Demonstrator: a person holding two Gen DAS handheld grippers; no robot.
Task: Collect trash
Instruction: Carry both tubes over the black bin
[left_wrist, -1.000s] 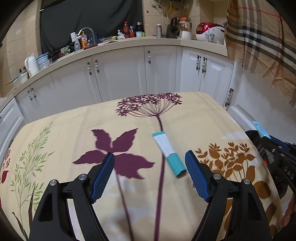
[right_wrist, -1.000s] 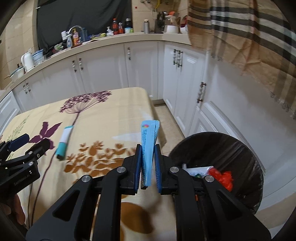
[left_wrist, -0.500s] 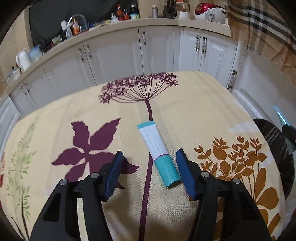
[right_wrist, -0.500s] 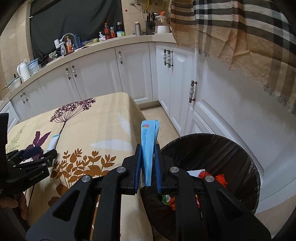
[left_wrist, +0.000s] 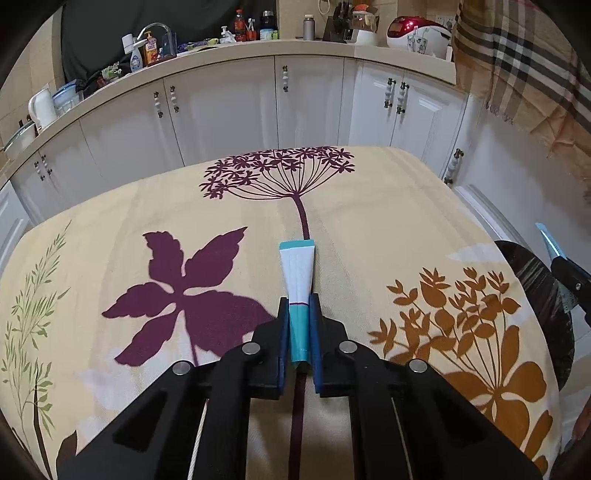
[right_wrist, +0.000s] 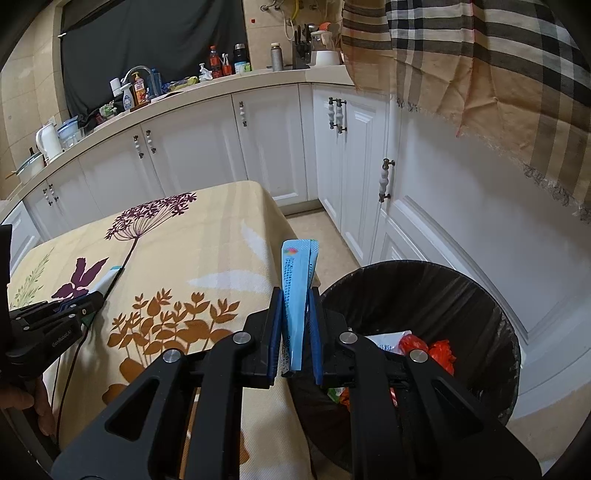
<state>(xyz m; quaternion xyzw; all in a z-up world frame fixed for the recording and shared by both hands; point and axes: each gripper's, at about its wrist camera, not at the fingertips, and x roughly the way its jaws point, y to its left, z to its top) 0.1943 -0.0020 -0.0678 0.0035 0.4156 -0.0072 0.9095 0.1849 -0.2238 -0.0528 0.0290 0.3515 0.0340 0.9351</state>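
Right wrist view — jaws pinch sachet beside bin rim; left jaws pinch tube

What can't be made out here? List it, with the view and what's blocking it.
- Tube: cap end sits between the left gripper pads, left wrist view.
- Blue packet: print too small to read, right wrist view.
- Trash bin: its contents are partly behind the right gripper; its base is cut off.
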